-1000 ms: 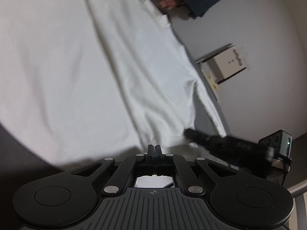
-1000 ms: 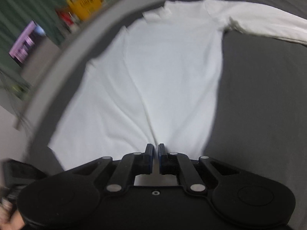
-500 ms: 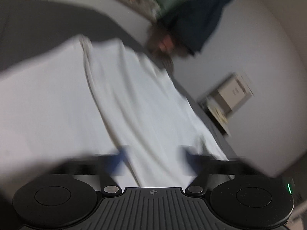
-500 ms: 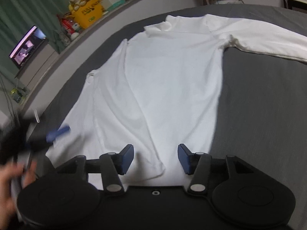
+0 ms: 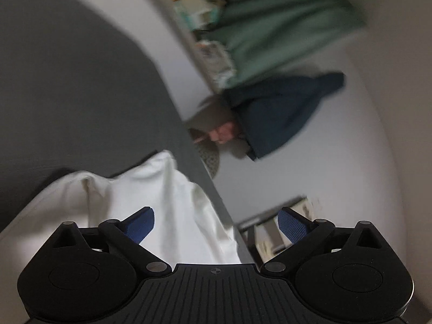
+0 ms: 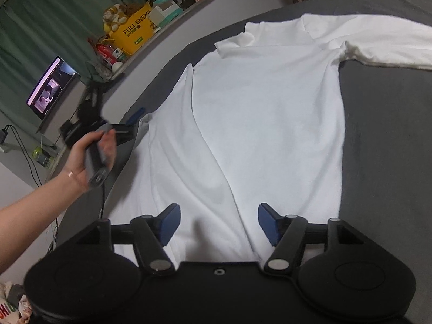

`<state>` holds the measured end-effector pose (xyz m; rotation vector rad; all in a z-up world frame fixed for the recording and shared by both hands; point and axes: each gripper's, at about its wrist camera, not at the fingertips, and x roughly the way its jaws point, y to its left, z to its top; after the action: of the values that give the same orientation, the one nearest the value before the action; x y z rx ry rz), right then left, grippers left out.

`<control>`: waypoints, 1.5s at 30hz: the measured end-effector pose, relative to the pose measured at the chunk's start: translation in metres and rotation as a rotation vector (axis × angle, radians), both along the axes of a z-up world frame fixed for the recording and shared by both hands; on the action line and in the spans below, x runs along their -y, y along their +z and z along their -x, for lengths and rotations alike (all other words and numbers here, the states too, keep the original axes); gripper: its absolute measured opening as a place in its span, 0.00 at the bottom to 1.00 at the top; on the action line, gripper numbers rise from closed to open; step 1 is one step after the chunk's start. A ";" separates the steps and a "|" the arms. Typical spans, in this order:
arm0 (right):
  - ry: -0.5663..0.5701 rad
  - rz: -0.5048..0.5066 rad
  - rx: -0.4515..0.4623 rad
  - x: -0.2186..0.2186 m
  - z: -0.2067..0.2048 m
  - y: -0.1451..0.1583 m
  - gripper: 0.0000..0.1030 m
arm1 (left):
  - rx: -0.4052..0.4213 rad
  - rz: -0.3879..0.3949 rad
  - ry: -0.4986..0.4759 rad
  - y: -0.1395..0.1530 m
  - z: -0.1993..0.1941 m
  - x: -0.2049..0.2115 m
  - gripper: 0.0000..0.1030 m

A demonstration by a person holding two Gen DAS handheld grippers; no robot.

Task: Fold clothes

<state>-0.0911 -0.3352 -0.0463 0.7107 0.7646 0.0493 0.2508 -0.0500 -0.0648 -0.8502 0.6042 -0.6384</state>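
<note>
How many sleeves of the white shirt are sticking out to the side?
1. One sleeve of the white shirt stretches right across the grey bed. The other seems folded along the shirt's left side, near the left gripper.

The shirt (image 6: 270,113) lies flat on the bed (image 6: 383,140), collar at 12 o'clock, hem at 6, one sleeve (image 6: 388,48) stretched toward 2 o'clock. The right gripper (image 6: 218,222) hangs over the hem. At 9 o'clock, beside the shirt's folded-in edge, a hand (image 6: 89,159) holds the left gripper (image 5: 216,222). A shelf (image 6: 151,27) of clutter runs behind the bed at 11 o'clock.
</note>
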 end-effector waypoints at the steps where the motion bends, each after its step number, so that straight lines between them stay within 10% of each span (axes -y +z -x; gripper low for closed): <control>1: 0.000 -0.006 -0.008 0.001 -0.001 -0.003 0.61 | 0.000 -0.015 -0.001 0.000 -0.003 0.001 0.96; 12: -0.063 -0.047 0.000 0.013 0.006 -0.004 0.61 | 0.001 -0.177 -0.006 -0.005 -0.039 0.007 0.92; 28: -0.060 -0.103 0.017 0.021 0.001 -0.015 0.68 | -0.095 -0.113 -0.039 -0.037 -0.136 0.154 0.92; 33: -0.067 -0.179 0.049 0.031 -0.004 -0.023 0.71 | -0.004 -0.209 0.014 -0.038 -0.168 0.153 0.92; 37: -0.083 -0.232 0.065 0.038 -0.007 -0.027 0.70 | 0.109 -0.339 0.022 -0.036 -0.166 0.144 0.92; 45: -0.226 -0.177 0.100 0.051 0.008 -0.014 0.70 | 0.119 -0.210 -0.124 -0.012 -0.075 0.106 0.92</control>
<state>-0.0986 -0.3866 -0.0598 0.9528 0.5855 -0.0529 0.3255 -0.1565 -0.0766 -0.5779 0.6078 -0.7190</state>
